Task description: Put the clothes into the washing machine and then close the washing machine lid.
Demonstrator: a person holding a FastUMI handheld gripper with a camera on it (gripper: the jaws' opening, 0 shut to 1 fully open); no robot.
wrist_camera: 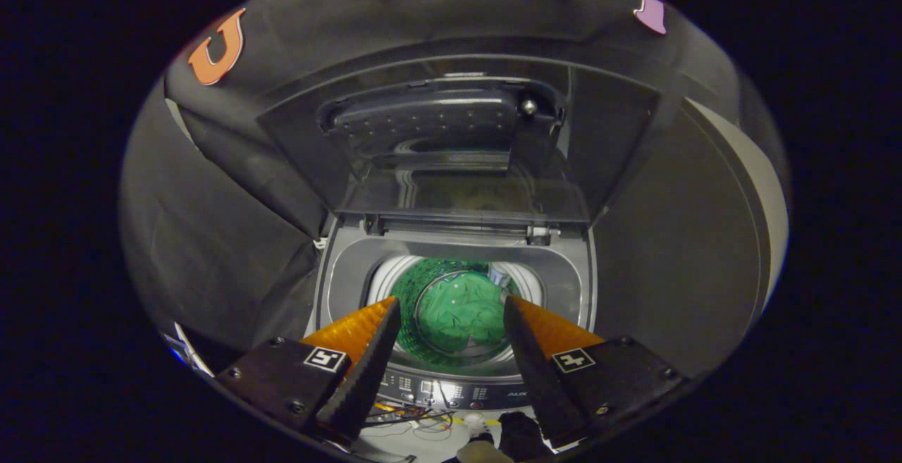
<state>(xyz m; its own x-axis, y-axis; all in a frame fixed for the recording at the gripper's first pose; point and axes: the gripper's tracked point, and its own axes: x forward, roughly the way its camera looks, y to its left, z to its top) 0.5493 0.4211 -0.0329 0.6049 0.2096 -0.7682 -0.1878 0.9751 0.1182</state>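
The gripper (pixel 451 304) hangs above the front of a top-loading washing machine (pixel 338 273), looking down and forward into it. Its jaws are spread wide and hold nothing; the tips reach out over the near part of the tub opening, one on each side of it, with the open gap between them showing straight down into the drum (pixel 451 308).

The clothes (pixel 458 311) already lie inside the drum, a green mass (what sort of garment it is cannot be told) that covers the bottom of the tub, between and just beyond the fingertips. A small pale scrap of fabric or a tag (pixel 499 278) sits at the far right part of the green cloth, near the drum wall.

The washing machine lid (pixel 458 146) stands open, tilted up and back behind the tub on its hinges (pixel 539 234) along the rear edge of the opening. It is dark and partly see-through, with a moulded handle piece near its upper edge, and its glossy panel mirrors some of the tub.

The control panel (pixel 451 391) runs along the front edge of the machine, under and between the fingers, with small lit marks on it. Below that, on the floor (pixel 423 442) close to the machine, lie a few thin cables (pixel 412 417).
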